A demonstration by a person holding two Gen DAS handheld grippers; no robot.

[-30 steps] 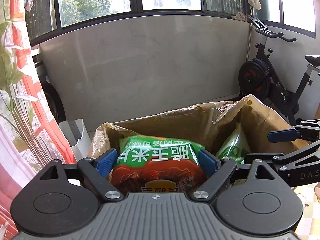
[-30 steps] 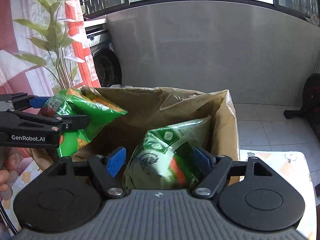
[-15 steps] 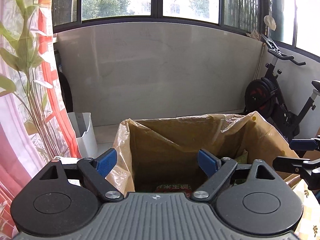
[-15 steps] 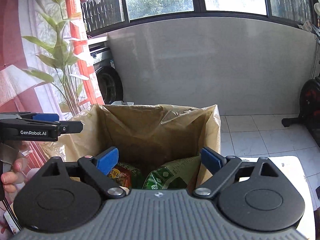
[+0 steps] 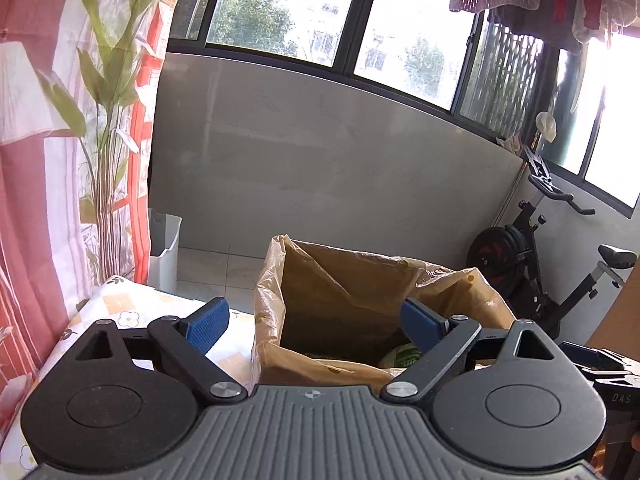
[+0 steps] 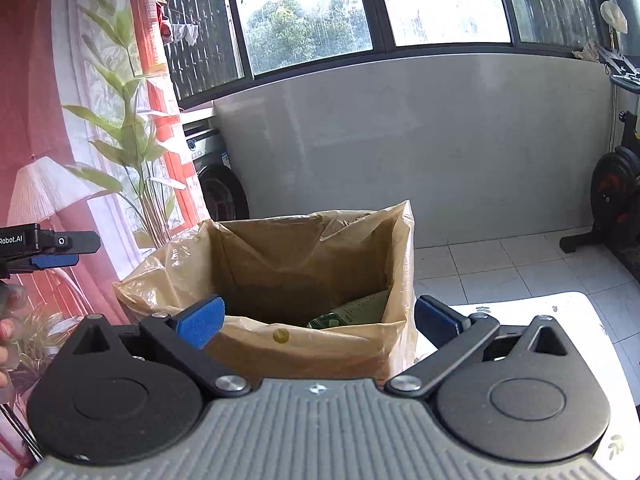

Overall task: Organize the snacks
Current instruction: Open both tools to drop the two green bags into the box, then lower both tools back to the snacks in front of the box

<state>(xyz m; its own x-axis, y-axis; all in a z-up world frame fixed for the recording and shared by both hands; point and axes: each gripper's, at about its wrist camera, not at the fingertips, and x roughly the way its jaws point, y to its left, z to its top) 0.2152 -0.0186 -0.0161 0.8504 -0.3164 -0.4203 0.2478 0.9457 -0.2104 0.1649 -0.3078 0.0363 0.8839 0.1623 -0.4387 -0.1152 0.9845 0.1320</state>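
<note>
On a sunlit balcony table, the left gripper (image 5: 314,326) hangs empty before the lined box (image 5: 340,280), jaws wide apart; a green snack packet (image 5: 404,354) peeks from the bottom, seemingly dropped there for storage. From the right side, the right gripper (image 6: 318,318) likewise gapes empty before the box (image 6: 304,248), a snack packet (image 6: 352,312) lying inside.

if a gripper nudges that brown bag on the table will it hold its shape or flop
The bag would probably give rather than slide stiffly: its plastic rim is crinkled and sags outward. It looks light, with only a green snack pack visible low inside, so a push near the top may tip it. A low push seems safer.
</note>
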